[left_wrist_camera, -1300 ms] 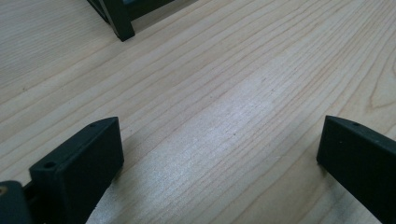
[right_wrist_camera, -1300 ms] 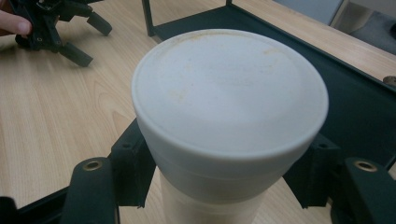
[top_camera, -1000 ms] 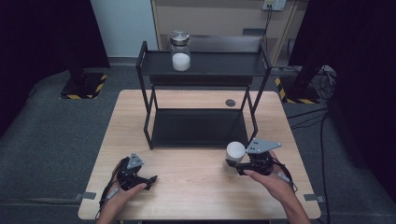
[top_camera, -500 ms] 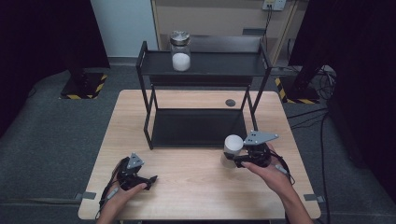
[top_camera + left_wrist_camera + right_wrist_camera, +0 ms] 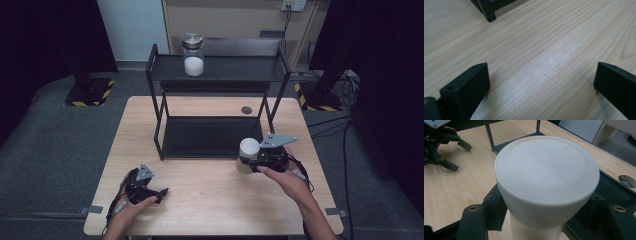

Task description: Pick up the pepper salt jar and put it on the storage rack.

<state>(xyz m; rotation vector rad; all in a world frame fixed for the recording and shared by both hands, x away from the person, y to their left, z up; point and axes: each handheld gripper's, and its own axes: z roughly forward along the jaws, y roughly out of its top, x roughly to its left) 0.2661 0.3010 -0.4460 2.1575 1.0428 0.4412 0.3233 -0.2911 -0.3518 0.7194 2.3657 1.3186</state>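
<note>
A white jar with a white lid (image 5: 247, 154) (image 5: 546, 175) is held clear of the table at the right, upright, with my right gripper (image 5: 256, 162) (image 5: 541, 220) shut on its body below the lid. It hangs just in front of the black two-tier shelf (image 5: 220, 75). My left gripper (image 5: 161, 192) (image 5: 541, 82) rests on the wooden table (image 5: 210, 195) at the front left, jaws wide open with bare wood between them. A glass jar with a metal lid (image 5: 193, 55), half full of white powder, stands on the shelf's top tier.
The shelf's lower tray (image 5: 210, 136) lies bare behind the held jar. A round cable hole (image 5: 246, 109) sits in the table by the shelf's right legs. Dark floor surrounds the table. The left gripper (image 5: 439, 140) lies far off in the right gripper view.
My right gripper has carried the white jar up and toward the left, nearer the shelf's front. The left gripper has stayed in place.
</note>
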